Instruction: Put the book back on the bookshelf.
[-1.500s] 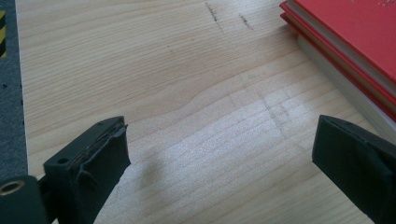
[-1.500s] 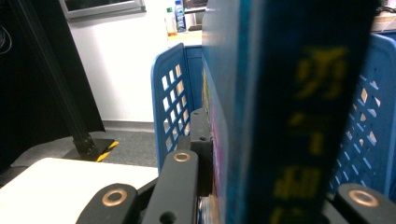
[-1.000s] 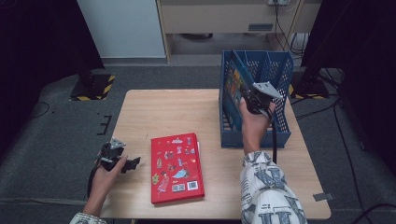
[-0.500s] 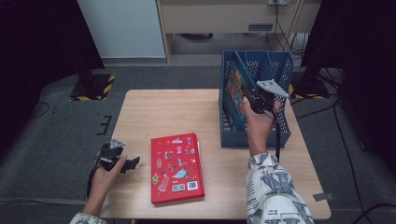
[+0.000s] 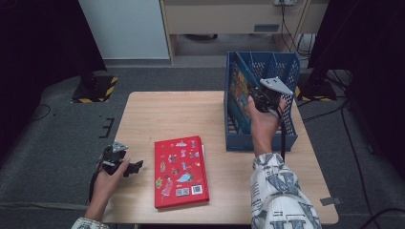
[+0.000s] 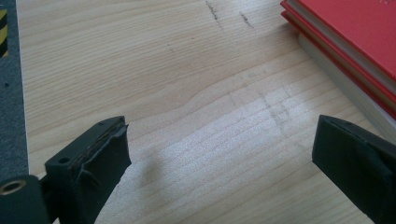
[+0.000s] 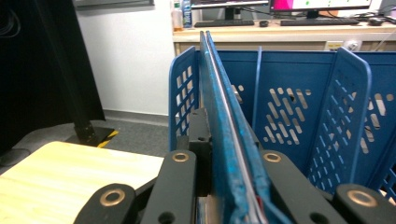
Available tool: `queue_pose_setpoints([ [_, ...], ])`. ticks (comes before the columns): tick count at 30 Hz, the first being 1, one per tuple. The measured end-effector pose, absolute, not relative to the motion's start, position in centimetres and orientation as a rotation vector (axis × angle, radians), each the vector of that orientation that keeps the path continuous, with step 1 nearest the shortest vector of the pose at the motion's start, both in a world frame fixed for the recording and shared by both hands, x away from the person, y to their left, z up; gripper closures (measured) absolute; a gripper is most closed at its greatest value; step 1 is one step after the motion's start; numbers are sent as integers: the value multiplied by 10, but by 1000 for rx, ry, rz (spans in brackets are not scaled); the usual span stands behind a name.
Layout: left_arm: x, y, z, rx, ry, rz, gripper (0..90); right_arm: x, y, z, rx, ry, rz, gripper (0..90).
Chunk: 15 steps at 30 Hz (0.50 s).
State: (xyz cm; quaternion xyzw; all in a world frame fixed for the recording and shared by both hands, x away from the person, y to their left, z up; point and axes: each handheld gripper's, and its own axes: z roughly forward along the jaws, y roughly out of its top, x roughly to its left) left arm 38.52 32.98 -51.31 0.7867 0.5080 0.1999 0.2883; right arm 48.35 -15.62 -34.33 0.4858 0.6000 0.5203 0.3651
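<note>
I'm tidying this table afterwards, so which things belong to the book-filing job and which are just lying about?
In the job:
- blue book, clamped upright in the right claw
- blue rack it stands in
- red book, lying flat on the table
- left claw, open beside the red book

Lying about:
- cables on the floor behind the table

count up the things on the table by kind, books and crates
Books: 2, the red hardcover picture book lying flat on the wooden table, and the thin blue picture book standing on edge in the crate
Crates: 1, the blue perforated plastic crate
Total: 3
</note>
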Motion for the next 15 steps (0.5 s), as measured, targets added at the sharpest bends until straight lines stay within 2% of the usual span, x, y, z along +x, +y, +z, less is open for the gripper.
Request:
queue_pose_setpoints([
  [15,385,330,-514,2097,1359,529,35,500,-147,-333,1256,1485,1331,833],
])
